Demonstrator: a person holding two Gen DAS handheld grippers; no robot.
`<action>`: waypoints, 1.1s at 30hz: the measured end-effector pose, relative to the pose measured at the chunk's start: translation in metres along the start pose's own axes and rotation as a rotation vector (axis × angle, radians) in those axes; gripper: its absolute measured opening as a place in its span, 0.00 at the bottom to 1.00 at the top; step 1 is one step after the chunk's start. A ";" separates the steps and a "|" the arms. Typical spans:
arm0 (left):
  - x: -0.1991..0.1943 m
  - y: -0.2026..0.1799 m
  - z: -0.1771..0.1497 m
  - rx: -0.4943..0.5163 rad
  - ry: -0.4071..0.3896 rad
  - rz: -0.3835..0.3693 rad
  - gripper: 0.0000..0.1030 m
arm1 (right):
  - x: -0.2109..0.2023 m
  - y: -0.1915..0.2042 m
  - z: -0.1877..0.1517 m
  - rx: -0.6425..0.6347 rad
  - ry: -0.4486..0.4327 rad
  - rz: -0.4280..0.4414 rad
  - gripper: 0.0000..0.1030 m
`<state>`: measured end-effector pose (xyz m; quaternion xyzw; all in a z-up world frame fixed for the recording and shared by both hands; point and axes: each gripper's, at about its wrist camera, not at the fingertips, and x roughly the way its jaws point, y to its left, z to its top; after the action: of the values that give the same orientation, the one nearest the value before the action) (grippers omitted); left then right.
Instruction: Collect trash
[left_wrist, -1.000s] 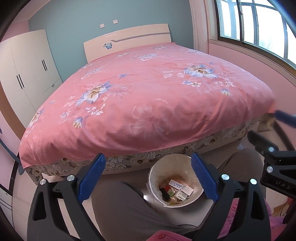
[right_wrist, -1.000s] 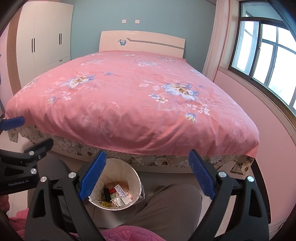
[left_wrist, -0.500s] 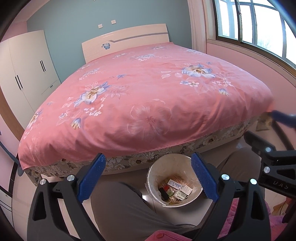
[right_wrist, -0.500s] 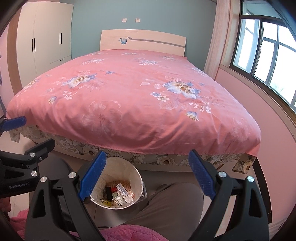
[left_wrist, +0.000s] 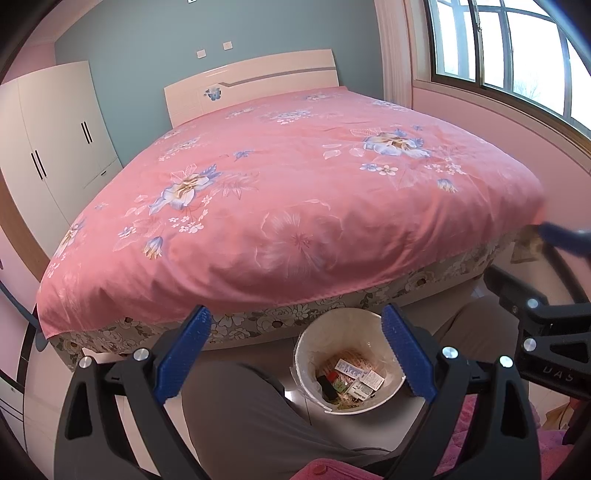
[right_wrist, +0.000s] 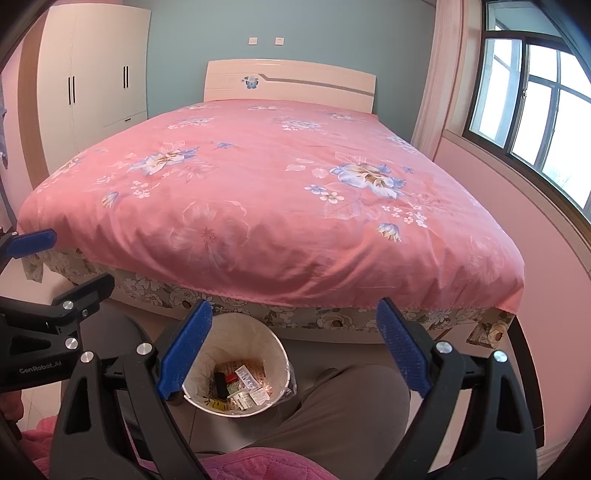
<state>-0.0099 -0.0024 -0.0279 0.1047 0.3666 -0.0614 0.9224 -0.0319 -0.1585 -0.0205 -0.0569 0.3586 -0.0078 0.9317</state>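
**Trash in the bin, both grippers empty**

The trash (left_wrist: 351, 378), small wrappers and packets, lies in the bottom of a white lined wastebasket (left_wrist: 334, 334) on the floor at the foot of the bed (left_wrist: 295, 206), between the person's grey-trousered knees (left_wrist: 243, 417). The left gripper (left_wrist: 295, 354) and the right gripper (right_wrist: 291, 349) both stand wide with nothing between their blue pads, above the basket. A white wardrobe (right_wrist: 96, 74) stands left of the bed, a window (right_wrist: 535, 110) right.

A pink bedspread (right_wrist: 280, 206) printed with blue-and-white flowers is seen above a grey floral valance (right_wrist: 155, 290); blue gripper pads (right_wrist: 184, 349) are shown near a white bin (left_wrist: 332, 332) of seemingly multicoloured wrappers (left_wrist: 351, 376).
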 end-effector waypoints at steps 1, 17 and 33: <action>0.000 0.000 0.000 0.000 0.000 0.000 0.92 | 0.000 0.000 0.000 0.000 0.000 -0.001 0.86; 0.000 0.000 0.000 -0.003 -0.001 0.002 0.92 | 0.000 0.001 0.000 0.003 0.013 0.000 0.86; 0.001 0.001 -0.002 -0.010 0.007 -0.006 0.92 | 0.002 0.001 -0.001 0.004 0.019 0.005 0.86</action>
<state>-0.0105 -0.0009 -0.0294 0.0994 0.3706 -0.0618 0.9214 -0.0309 -0.1575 -0.0233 -0.0539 0.3674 -0.0070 0.9285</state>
